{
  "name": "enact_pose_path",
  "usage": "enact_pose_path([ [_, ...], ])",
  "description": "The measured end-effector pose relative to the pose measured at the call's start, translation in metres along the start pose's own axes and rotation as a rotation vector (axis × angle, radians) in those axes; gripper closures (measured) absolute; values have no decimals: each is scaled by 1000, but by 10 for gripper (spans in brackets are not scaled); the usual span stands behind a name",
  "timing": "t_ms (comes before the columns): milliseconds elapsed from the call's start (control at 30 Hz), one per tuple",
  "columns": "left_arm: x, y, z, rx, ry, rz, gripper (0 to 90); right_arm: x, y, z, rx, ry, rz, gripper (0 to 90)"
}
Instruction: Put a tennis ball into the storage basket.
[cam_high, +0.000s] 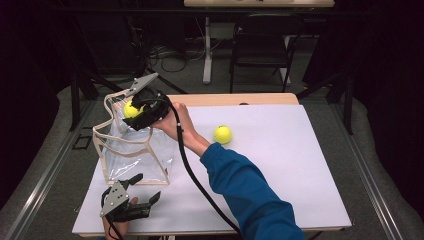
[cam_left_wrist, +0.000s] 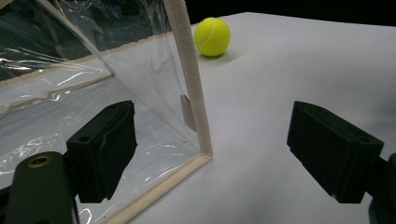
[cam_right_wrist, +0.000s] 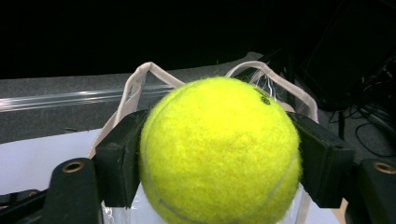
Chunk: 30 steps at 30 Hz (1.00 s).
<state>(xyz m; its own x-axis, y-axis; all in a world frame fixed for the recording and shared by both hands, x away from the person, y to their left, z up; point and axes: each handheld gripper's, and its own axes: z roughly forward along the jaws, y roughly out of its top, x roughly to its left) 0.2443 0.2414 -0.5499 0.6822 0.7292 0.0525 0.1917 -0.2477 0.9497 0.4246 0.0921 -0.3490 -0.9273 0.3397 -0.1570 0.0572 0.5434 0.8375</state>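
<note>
Right now I'm holding a tennis ball (cam_right_wrist: 219, 151) in my right gripper (cam_high: 134, 111), jaws clamped on both sides of it, pads pressing into the felt. In the high view that gripper is sitting left of centre, in the upper half of the frame, over the open top of the clear bag (cam_high: 131, 152); the ball is peeking out yellow at the gripper's left edge. In the right gripper view the ball is taking up the middle of the frame, with the bag's two beige handles (cam_right_wrist: 140, 81) arching up behind it. The bag is standing upright on the white table (cam_high: 280, 165), left side of the high view, clear walls with beige trim. My left gripper (cam_high: 140, 192) is resting low at the lower left of the high view, just below the bag's bottom edge, jaws spread wide and gripping nothing. In the left gripper view the bag's beige corner seam (cam_left_wrist: 194, 93) is running down between my two jaws, closer to the left one, not touching either. A second tennis ball (cam_high: 222, 134) is lying loose on the table, centre of the high view, well apart from the bag; it's showing at the top centre of the left gripper view too.
</note>
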Motion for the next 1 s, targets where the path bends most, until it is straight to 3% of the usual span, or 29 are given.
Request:
enact_pose_path([
  [567,-1,0,0,-4,-7,1,161,5,2,13,59,37,15,260],
  [833,-1,1,0,-7,-7,7,160,6,0,23,92,46,54,250],
  [900,0,0,0,-6,-7,-1,161,6,0,24,103,49,58,234],
  [933,0,0,0,-5,-6,-2,161,5,0,24,99,54,67,136],
  [1000,0,0,0,-7,-6,-3,160,3,0,20,95,54,84,95],
])
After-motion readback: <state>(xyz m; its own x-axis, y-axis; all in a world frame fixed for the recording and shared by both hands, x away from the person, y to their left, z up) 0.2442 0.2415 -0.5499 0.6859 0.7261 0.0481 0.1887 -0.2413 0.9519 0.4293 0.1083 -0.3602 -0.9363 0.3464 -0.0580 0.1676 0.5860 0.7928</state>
